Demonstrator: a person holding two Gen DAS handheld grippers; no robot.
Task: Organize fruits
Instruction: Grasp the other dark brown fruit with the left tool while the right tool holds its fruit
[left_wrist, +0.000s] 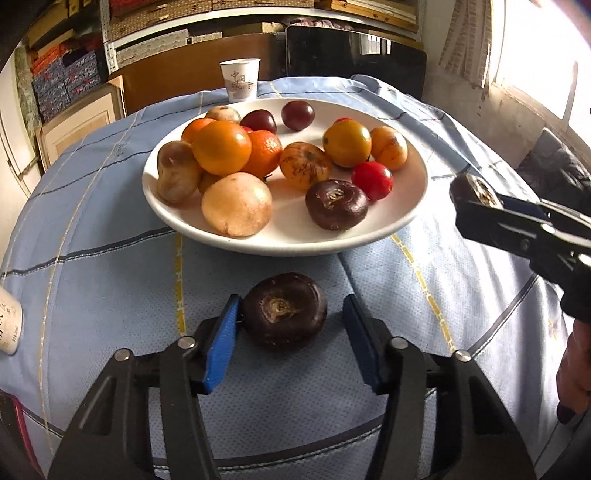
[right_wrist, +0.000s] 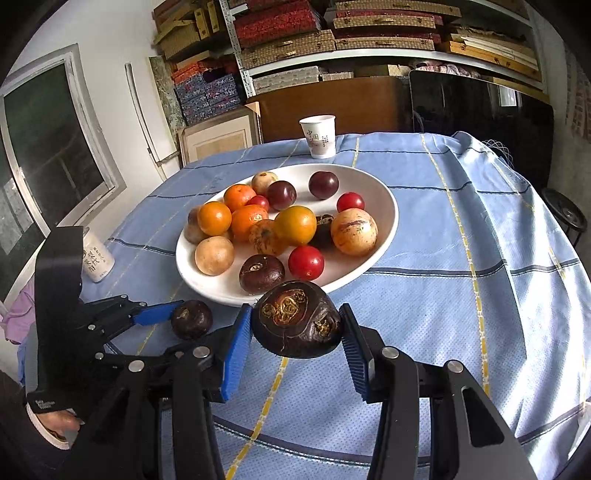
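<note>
- Left tool (left_wrist: 291, 321) straddled a dark water chestnut (left_wrist: 284, 312) on the bench (left_wrist: 110, 266) before the plate (left_wrist: 406, 206); one pad touched, the other seemingly stood clear.
- Right tool (right_wrist: 295, 328) clamped another chestnut (right_wrist: 299, 319): hard, light, best gripped across its flat flanks.

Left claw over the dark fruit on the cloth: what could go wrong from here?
1. The left claw has one pad at the dark fruit on the cloth and a gap at the other; an uneven squeeze may roll it away.
2. The plate is crowded near its front edge, so a drop could knock the red fruit.
3. The right claw grips its dark fruit only near the pad tips; it could slip.
</note>
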